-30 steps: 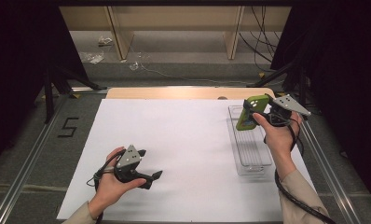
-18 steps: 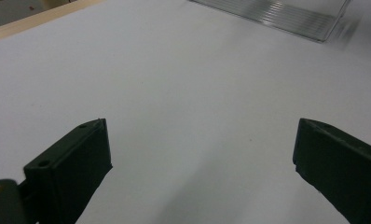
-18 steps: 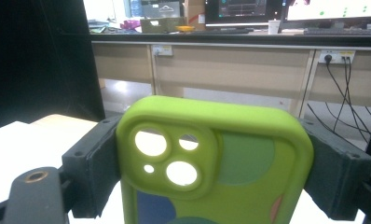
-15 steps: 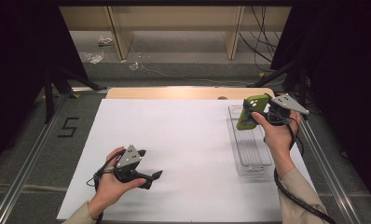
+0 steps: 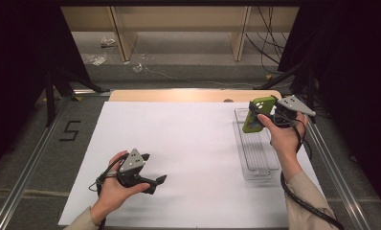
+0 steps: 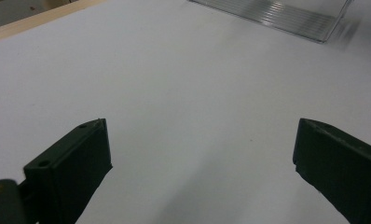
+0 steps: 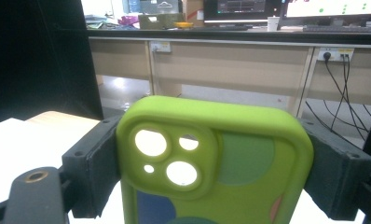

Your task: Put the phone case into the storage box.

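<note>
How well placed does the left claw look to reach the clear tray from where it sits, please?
Probably well placed: the left claw rests open and empty on the white sheet, with only bare sheet between it and the clear tray. The right claw holds the green phone case above the tray's far end.

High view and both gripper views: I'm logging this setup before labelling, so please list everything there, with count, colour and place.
Phone case: one, lime green with coloured patches, clamped in the right tool above the tray's far end.
Tray: one, clear plastic, right side of the sheet.
Sheet: one, white, covering the table.
Table: one, light wood edge showing at the far side.
Number marking: one, black "5", on the grey floor at left.
Left tool: one, black, open, low over the sheet's near left.
Right tool: one, black, shut on the case.
Hands: two, one holding each tool.
</note>
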Demonstrator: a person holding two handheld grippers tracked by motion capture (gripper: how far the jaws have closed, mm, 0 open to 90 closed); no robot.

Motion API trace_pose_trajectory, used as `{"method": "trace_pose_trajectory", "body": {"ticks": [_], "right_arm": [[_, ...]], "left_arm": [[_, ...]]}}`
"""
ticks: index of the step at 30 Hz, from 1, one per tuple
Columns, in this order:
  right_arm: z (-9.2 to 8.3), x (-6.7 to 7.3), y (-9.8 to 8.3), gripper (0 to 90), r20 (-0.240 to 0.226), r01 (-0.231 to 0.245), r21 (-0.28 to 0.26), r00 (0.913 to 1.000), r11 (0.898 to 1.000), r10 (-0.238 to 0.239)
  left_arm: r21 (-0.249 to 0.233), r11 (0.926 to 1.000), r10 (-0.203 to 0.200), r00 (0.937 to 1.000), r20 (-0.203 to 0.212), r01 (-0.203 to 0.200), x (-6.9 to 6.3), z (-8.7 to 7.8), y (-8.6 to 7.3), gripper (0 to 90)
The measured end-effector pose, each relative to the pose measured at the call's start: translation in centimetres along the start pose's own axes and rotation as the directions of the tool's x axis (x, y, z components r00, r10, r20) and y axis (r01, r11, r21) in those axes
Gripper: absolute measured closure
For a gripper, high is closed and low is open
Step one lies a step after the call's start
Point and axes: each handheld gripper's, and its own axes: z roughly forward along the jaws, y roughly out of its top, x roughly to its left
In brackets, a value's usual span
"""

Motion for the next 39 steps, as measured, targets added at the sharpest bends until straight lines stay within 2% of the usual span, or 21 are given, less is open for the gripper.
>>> {"method": "trace_pose_trajectory", "body": {"ticks": [39], "right_arm": [[1.01, -0.30, 0.01, 16.8, 0.009, 0.000, 0.005, 1.0000, 1.000, 0.000]], "left_arm": [[0.000, 1.0000, -0.003, 1.0000, -0.001, 0.003, 0.05, 0.00, -0.02, 3.6]]}}
